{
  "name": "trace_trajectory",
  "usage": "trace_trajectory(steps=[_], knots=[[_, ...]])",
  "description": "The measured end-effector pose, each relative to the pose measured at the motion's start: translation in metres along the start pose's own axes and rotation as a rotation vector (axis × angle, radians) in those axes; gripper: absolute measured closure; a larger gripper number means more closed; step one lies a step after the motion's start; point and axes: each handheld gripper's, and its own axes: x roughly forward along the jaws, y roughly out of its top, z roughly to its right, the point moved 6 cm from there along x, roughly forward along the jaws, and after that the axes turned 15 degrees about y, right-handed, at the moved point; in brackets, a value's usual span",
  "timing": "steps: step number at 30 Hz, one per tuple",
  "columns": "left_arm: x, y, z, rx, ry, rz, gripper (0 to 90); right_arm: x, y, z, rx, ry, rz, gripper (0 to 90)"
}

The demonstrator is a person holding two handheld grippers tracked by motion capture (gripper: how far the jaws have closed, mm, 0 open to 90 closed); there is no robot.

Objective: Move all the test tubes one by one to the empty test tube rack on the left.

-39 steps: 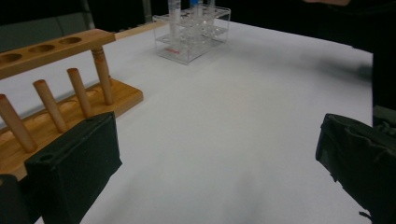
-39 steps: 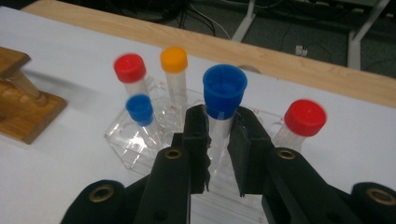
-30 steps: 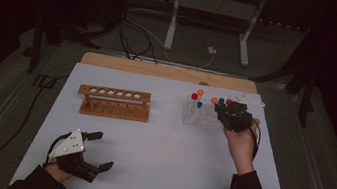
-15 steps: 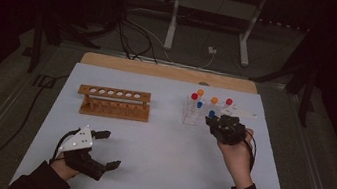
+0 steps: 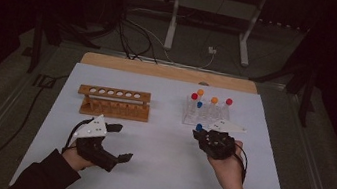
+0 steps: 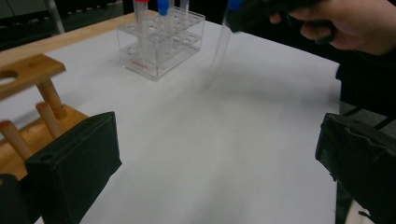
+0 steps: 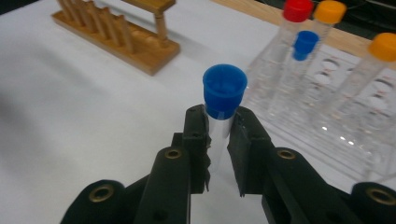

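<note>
1. In the right gripper view we see the right gripper (image 7: 218,135) with its two black jaws clamped on a blue-capped tube (image 7: 223,100), just under the blue cap. The clear body of the tube passes between the jaws.

2. In the high view this gripper (image 5: 199,132) sits a little right of the frame's centre, just below the clear rack (image 5: 206,116). The blue cap shows at its upper left end, close to the rack's front edge.

3. In the left gripper view the same tube (image 6: 223,39) hangs free above the white sheet (image 6: 224,140), at the top of the frame, right of centre. It is outside the clear rack.

4. We see the left gripper (image 5: 116,142) in the lower left part of the high view. Its jaws stand wide apart and hold nothing.

5. The wooden rack (image 5: 114,102) lies above the left gripper, near it but not touching.

6. Other tubes with red, orange and blue caps stand upright in the clear rack.
</note>
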Motion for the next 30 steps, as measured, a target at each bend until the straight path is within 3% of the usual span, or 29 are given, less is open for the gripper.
trace_trajectory(steps=[16,29,30], knots=[[0.025,0.051,0.016,0.06,-0.05,0.026,1.6,0.005,-0.004,-0.024,-0.04,0.069,-0.008,76.7],[0.044,0.076,0.034,0.096,-0.085,0.054,8.3,0.01,-0.004,-0.041,-0.067,0.114,-0.018,76.7],[0.046,0.077,0.035,0.097,-0.083,0.054,12.1,0.011,-0.004,-0.043,-0.07,0.117,-0.019,76.7]])
